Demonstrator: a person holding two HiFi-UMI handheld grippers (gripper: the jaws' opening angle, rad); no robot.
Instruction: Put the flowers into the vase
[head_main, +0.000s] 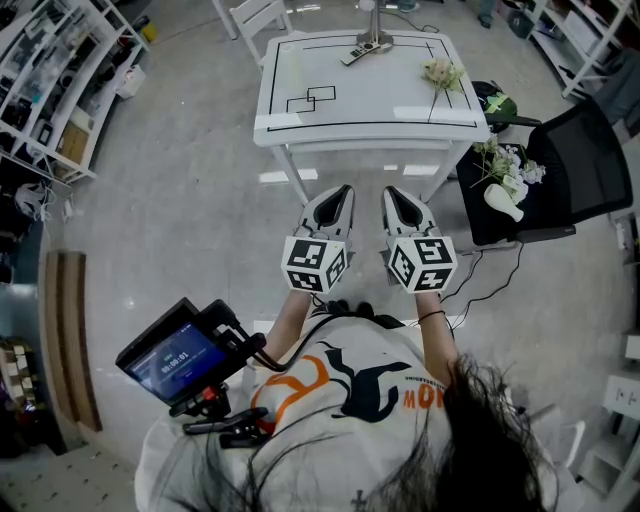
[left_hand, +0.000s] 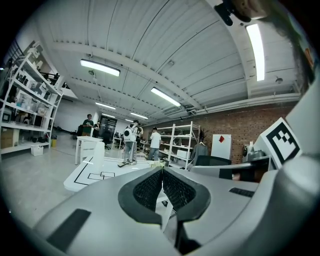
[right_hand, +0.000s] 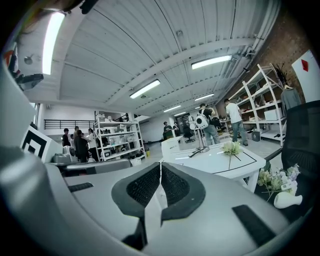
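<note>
Nothing of the task has begun, as I read it: I am at the approach step, with both tools idle in front of me.

My left gripper (head_main: 340, 190) has its jaws pressed together on nothing; its own view shows the pads (left_hand: 150, 187) meeting along one seam, and only the table (left_hand: 85, 177) beyond. The right gripper (head_main: 395, 192), just beside it, is the same: pads (right_hand: 175, 185) flat against each other, nothing between.

At 12 o'clock from the tips stands the table (head_main: 360, 100), well apart from them. One flower (head_main: 441, 72) lies on its far right corner, at about 1 o'clock. At 3 o'clock is a chair (head_main: 585, 165), and on its seat a bunch (head_main: 508, 160) of more flowers with the vase (head_main: 503, 200) touching it. The vase seems to lie on its side rather than stand, though I cannot be sure from here. In the right gripper view the vase (right_hand: 287, 199) sits at 4 o'clock and the flower (right_hand: 231, 147) at 2 o'clock, both out of reach.

My next move, I judge, calls for closing in to the right, spreading one pair of jaws, and righting or steadying the vase before I take a stem. The stems look thin, so the pinch must land squarely.
</note>
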